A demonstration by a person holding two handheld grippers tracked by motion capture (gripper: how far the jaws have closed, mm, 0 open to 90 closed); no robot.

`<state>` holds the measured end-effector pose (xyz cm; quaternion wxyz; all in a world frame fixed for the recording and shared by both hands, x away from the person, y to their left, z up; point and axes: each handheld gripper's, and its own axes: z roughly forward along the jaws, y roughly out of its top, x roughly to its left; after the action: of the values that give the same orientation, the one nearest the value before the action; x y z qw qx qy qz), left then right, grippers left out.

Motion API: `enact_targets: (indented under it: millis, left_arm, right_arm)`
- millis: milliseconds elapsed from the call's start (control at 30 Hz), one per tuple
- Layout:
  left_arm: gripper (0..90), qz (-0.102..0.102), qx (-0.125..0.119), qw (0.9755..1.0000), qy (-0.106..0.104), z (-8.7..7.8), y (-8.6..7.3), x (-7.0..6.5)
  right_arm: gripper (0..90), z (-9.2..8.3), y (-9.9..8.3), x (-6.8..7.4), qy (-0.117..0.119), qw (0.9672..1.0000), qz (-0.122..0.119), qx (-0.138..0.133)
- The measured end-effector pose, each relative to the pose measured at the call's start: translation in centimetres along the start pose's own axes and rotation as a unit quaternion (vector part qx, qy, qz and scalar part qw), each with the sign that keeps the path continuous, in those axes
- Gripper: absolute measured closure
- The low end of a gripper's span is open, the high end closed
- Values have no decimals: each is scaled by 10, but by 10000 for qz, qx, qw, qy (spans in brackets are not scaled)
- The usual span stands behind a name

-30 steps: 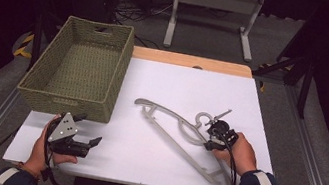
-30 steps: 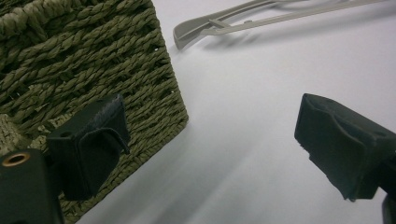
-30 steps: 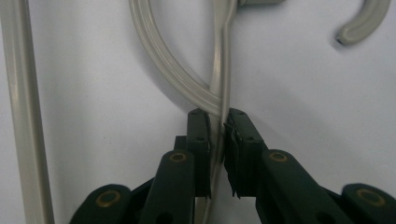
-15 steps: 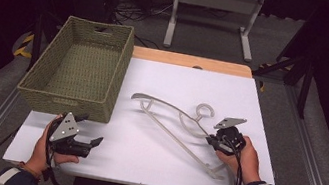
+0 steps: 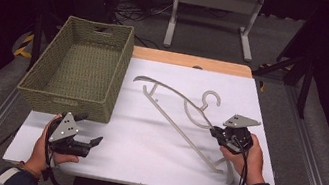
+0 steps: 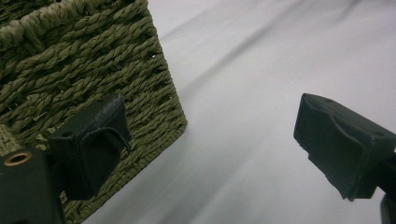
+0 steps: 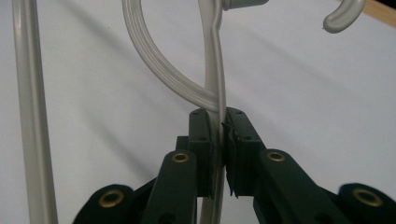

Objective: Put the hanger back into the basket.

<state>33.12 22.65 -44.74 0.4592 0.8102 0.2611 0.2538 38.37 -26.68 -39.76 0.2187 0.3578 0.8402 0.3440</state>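
Light: the white surface (image 5: pixel 143 145) is bright and evenly lit; the surroundings are dark.
Shadows: soft, faint beside the basket (image 5: pixel 77 70) and hanger (image 5: pixel 174 112).
Focus: the left claw (image 6: pixel 210 144) close-up is blurry; the high view is slightly grainy.

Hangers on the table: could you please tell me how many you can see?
1. The hanger lies across the table's middle, right of the basket, pinched in the right claw. None seems hidden.

A white-topped table (image 5: pixel 154 141) with a bare wooden far edge carries two things. A woven basket (image 5: pixel 80 71) sits at its left. A pale plastic hanger (image 5: pixel 177 112) lies right of it.
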Motion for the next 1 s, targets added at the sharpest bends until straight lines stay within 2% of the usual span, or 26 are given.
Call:
enact_targets:
  millis: [167,267,367,400,433,467,500,533,567,600,733,767,800,833,867,933,967,1000]
  left_arm:
    - [108,45,-51,10000,23,-3,1,-2]
    - [104,43,-82,9999,111,-8,0,1]
    - [101,27,-122,9997,199,-13,-1,4]
    - [100,-90,-235,9994,233,-20,-1,6]
    - [97,-90,-235,9994,233,-20,-1,6]
    - [90,10,-280,9989,385,-27,2,7]
    - [88,10,-280,9989,385,-27,2,7]
    - [88,145,-357,9981,487,-33,5,6]
    - [84,182,-497,9974,479,-39,10,5]
    - [80,182,-497,9974,479,-39,10,5]
    - [77,236,-602,9973,340,-44,18,-2]
    - [77,302,-598,9972,331,-44,20,-3]
    - [77,286,-645,9971,289,-44,22,-4]
    - [78,286,-645,9971,289,-44,22,-4]
    - [78,326,-612,9971,301,-44,24,-6]
    - [93,360,-589,9972,276,-41,30,-8]
    - [100,360,-589,9972,276,-41,30,-8]
    - [107,416,-557,9972,288,-38,32,-9]
  right_arm:
    - [824,-6,5,4,-6,9998,-137,-121]
    - [824,-11,8,8,1,9991,-409,-148]
    - [824,-15,7,11,155,9971,-731,-133]
    - [824,-16,7,13,180,9962,-844,-127]
    - [824,-16,7,13,180,9962,-844,-127]
    - [823,-16,6,17,202,9944,-1039,-71]
    - [824,-16,5,19,227,9936,-1108,-64]
    - [824,-15,5,23,295,9924,-1196,-31]
    - [824,-14,5,26,328,9904,-1346,-28]
    - [824,-14,5,26,328,9904,-1346,-28]
    - [824,-12,8,45,549,9837,-1713,59]
    - [823,-11,9,48,570,9829,-1748,82]
    - [824,-10,9,51,572,9823,-1784,89]
    - [824,-10,9,51,572,9823,-1784,89]
    - [824,-8,11,55,604,9809,-1846,141]
    - [823,0,15,65,573,9764,-2068,251]
    - [823,0,15,65,573,9764,-2068,251]
    - [823,5,19,72,623,9734,-2182,311]
